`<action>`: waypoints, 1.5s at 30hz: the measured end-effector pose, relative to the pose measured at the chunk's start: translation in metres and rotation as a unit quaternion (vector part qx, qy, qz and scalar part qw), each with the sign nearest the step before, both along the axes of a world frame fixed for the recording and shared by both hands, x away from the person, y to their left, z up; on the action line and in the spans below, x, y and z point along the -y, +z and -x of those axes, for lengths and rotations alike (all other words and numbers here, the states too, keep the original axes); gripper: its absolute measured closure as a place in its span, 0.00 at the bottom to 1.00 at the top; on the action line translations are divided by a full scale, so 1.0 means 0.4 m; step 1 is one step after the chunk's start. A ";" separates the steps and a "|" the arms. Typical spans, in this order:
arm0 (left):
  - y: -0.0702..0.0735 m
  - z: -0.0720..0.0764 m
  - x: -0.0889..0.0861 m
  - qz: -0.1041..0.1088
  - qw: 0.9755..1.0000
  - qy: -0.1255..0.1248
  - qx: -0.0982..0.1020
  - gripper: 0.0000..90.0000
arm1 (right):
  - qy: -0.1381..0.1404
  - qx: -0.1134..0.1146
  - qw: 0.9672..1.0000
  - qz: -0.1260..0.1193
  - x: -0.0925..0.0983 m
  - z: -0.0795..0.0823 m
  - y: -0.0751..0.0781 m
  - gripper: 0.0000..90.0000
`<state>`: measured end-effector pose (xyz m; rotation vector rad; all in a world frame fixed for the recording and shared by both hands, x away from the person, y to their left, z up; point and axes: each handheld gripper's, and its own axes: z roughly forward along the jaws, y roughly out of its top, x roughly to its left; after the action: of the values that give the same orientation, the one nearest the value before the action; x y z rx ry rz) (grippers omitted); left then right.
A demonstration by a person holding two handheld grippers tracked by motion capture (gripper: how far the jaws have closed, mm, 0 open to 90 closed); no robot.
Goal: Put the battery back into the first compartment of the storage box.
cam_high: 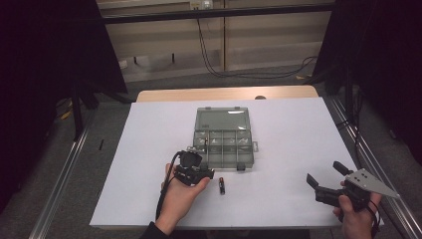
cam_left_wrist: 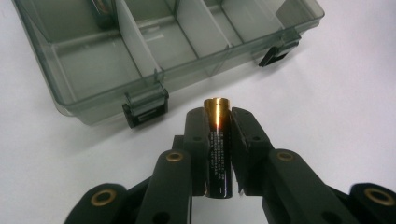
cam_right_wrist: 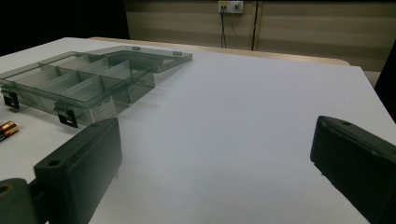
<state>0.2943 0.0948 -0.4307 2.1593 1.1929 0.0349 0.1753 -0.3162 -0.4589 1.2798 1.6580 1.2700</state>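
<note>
White table (cam_high: 298, 149) carries an open grey box (cam_left_wrist: 140, 60) just ahead of the left hand-held gripper (cam_left_wrist: 218, 116), which clamps a black battery (cam_left_wrist: 218, 158) with a gold tip. Right hand-held gripper (cam_right_wrist: 215, 154) stands wide, holding nothing; another battery (cam_high: 222, 185) lies beside the left one.

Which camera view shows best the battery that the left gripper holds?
The left gripper view: the battery stands close and sharp between the pads of the left gripper. In the high view, the hand and gripper cover it. The right gripper view gives nothing of it.
</note>
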 end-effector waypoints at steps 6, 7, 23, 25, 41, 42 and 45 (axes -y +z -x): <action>0.011 -0.013 -0.001 0.004 1.000 0.002 0.002 0.86 | 0.000 -0.001 1.000 -0.002 -0.002 0.000 0.000 0.02; 0.013 -0.015 -0.002 0.004 1.000 0.003 0.001 0.86 | 0.000 -0.001 1.000 -0.002 -0.002 0.000 0.000 0.02; 0.044 -0.061 -0.022 0.012 1.000 0.011 0.004 0.86 | 0.000 0.000 1.000 0.001 -0.002 -0.001 -0.001 0.02; 0.046 -0.069 -0.024 0.014 1.000 0.014 0.002 0.86 | 0.000 0.000 1.000 0.001 -0.002 -0.001 -0.001 0.02; 0.053 -0.110 -0.033 0.012 1.000 0.025 0.004 0.86 | 0.000 -0.001 1.000 -0.001 0.000 0.001 0.001 0.02; 0.053 -0.113 -0.034 0.012 1.000 0.024 0.005 0.86 | 0.000 0.000 1.000 0.000 0.000 0.000 0.001 0.02; 0.055 -0.120 -0.036 0.017 1.000 0.024 0.001 0.86 | -0.002 0.001 1.000 0.000 0.001 0.001 0.000 0.02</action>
<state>0.3423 0.1090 -0.4089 2.1017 1.2344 0.0383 0.1751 -0.3166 -0.4587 1.2810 1.6541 1.2687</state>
